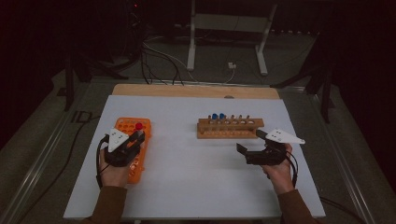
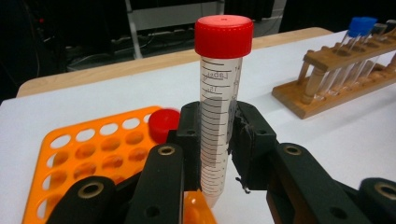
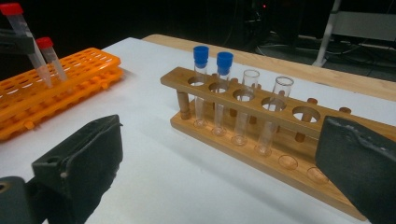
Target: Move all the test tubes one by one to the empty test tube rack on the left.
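In the high view, a white table [image 1: 196, 186] is seen with an orange plastic perforated tube rack [image 1: 126, 125] at its left and a wooden test-tube rack [image 1: 229, 128] near its middle. The left tool [image 1: 135, 138] is held over the orange rack, and a red cap is seen at its tip. The right tool [image 1: 252, 145] is held just in front of the wooden rack's right end, its jaws spread wide with nothing between them.

In the left gripper view, a clear graduated plastic tube with a red screw cap [image 2: 218, 116] is clamped upright between the two black jaws of the left tool [image 2: 215, 135], which are drawn in narrow against it. Its pointed tip is seen hanging over the near edge of the orange rack [image 2: 84, 149]. A second red-capped tube [image 2: 163, 122] is seen standing in the rack just behind the left jaw. The wooden rack [image 2: 336, 79] is seen well apart at the right.

In the right gripper view, the wooden rack [image 3: 261, 112] is seen between the wide-open jaws of the right tool [image 3: 219, 163], farther off. Two blue-capped glass tubes [image 3: 212, 84] and two open glass tubes [image 3: 261, 107] are held in it. At the far left, the clamped tube [image 3: 18, 28] is seen above the orange rack [image 3: 56, 88].
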### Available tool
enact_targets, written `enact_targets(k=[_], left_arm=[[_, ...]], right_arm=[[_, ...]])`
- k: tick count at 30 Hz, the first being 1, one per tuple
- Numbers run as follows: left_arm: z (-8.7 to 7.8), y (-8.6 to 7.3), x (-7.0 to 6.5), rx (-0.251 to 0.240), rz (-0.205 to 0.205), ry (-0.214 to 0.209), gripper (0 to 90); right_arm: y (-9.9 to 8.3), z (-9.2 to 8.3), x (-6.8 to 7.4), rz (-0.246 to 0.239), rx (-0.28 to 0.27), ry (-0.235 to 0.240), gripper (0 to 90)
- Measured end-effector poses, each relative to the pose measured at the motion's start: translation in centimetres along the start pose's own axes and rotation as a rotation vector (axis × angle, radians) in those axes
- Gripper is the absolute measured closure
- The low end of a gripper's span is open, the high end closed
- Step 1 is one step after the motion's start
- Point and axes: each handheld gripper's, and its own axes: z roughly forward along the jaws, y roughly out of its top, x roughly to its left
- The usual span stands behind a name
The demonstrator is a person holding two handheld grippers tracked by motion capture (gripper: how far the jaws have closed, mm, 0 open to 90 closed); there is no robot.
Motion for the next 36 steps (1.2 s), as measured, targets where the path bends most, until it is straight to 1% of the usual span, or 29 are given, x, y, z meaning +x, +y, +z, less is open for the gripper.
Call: enact_targets(k=[2,6,9,11,15,21,26,30,32,34,36], left_arm=[[-0.1,-0.2,0.2,0.006,0.002,0.009,74.0],[-0.4,-0.6,0.7,0.01,-0.01,0.025,74.0],[-0.4,-1.0,1.0,0.024,-0.012,0.031,73.7],[-0.3,-1.4,1.2,0.047,-0.011,0.034,73.7],[0.0,-2.1,1.3,0.089,-0.024,0.035,73.5],[0.7,-2.4,1.0,0.176,-0.003,0.046,73.8],[1.1,-2.5,0.9,0.211,0.001,0.047,74.0],[1.0,-2.6,0.9,0.215,-0.003,0.039,73.3],[0.9,-2.6,0.9,0.207,-0.004,0.04,67.2],[0.6,-2.6,0.9,0.189,-0.013,0.031,61.7],[0.3,-2.4,0.9,0.164,-0.026,0.029,54.3]], right_arm=[[0.0,0.0,0.0,0.001,0.0,0.0,1.4],[0.0,0.0,0.0,-0.002,0.002,0.001,1.4],[0.0,0.1,0.1,-0.002,0.003,0.001,1.4],[0.0,0.1,0.1,-0.003,0.004,0.003,1.4],[-0.1,0.2,0.1,-0.007,0.006,0.004,1.4],[-0.1,0.3,0.2,-0.008,0.011,0.009,1.4],[-0.1,0.4,0.3,-0.011,0.014,0.01,1.5],[-0.1,0.4,0.3,-0.009,0.015,0.01,1.4],[-0.1,0.4,0.3,-0.011,0.014,0.01,1.4],[0.0,0.5,0.3,-0.012,0.014,0.009,1.5],[0.1,0.5,0.2,-0.012,0.014,0.006,1.5]])
